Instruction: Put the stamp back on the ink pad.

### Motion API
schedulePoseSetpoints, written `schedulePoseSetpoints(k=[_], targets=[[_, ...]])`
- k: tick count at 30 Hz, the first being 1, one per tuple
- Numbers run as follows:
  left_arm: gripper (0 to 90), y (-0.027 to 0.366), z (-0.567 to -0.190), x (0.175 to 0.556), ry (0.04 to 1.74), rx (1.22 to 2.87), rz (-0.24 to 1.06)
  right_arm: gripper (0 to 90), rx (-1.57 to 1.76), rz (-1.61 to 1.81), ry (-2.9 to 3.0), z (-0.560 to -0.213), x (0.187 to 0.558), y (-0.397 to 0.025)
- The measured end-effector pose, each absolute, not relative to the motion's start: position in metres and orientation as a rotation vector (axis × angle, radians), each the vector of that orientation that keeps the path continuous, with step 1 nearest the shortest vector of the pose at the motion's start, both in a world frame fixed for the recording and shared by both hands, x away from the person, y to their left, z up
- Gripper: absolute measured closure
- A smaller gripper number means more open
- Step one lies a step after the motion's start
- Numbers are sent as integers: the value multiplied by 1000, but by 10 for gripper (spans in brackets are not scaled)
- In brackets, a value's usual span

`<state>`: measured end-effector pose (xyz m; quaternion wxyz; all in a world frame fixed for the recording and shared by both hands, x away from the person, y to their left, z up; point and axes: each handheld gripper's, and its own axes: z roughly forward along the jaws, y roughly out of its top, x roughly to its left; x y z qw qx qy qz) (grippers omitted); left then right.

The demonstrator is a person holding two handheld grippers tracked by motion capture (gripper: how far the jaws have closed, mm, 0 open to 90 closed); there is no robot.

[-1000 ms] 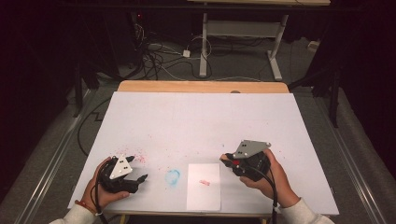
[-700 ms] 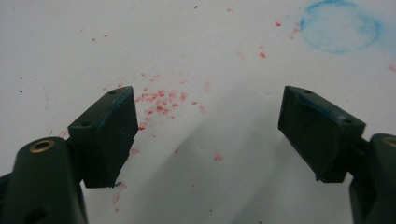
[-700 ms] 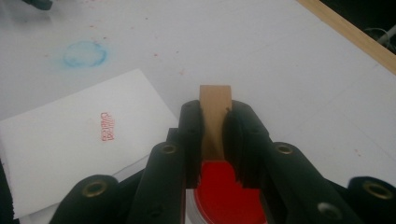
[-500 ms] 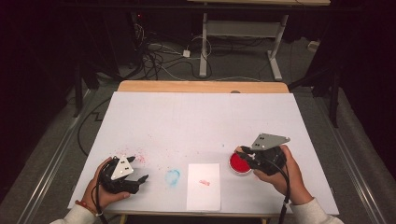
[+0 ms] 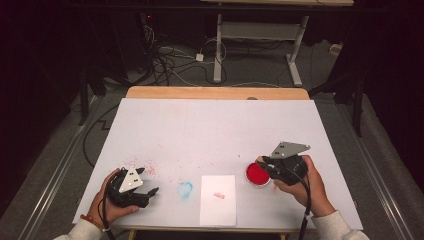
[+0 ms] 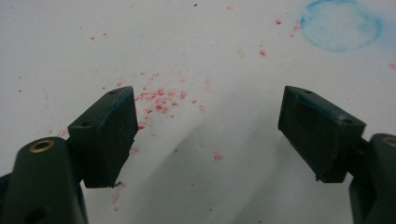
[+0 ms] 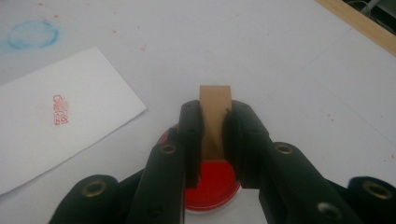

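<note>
The wooden stamp [image 7: 215, 116] sits clamped between my right tongs [image 7: 214, 135], and it is now down over the round red ink pad [image 5: 258, 173], its lower end meeting the red surface as far as I can judge from the right gripper view. A second ago those tongs were hanging nearer the sheet of white paper [image 5: 218, 200]; half a second ago they were already swinging out to the right, and now they are settled on the pad. I read that as re-inking: the paper already carries one small red seal print [image 7: 61, 110], so another impression is probably coming, and the stamp face needs fresh colour first. The pad lies just right of the paper on the white desk [image 5: 215, 125], close enough that the trip back is short.

My left tongs [image 6: 205, 135] are spread wide and hold nothing, parked near the desk's front left corner above a scatter of red specks [image 6: 161, 100], with a smudged blue ring [image 5: 184, 189] between them and the paper. They have not shifted over this last second, so the left side is simply waiting
</note>
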<state>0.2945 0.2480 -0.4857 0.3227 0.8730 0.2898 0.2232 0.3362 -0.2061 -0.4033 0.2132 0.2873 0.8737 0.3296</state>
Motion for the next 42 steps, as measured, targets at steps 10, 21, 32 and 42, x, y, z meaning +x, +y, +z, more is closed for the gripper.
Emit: schedulePoseSetpoints(k=[10,21,32,42], targets=[[191,248,-486,295,757,2296,584,761,807,824,2494,-427,344,-200],[192,247,-486,295,755,2299,583,760,821,751,2557,-447,350,-194],[191,247,-486,295,755,2303,582,750,833,747,2561,-450,351,-194],[191,248,-486,295,758,2304,584,744,831,748,2563,-449,351,-194]])
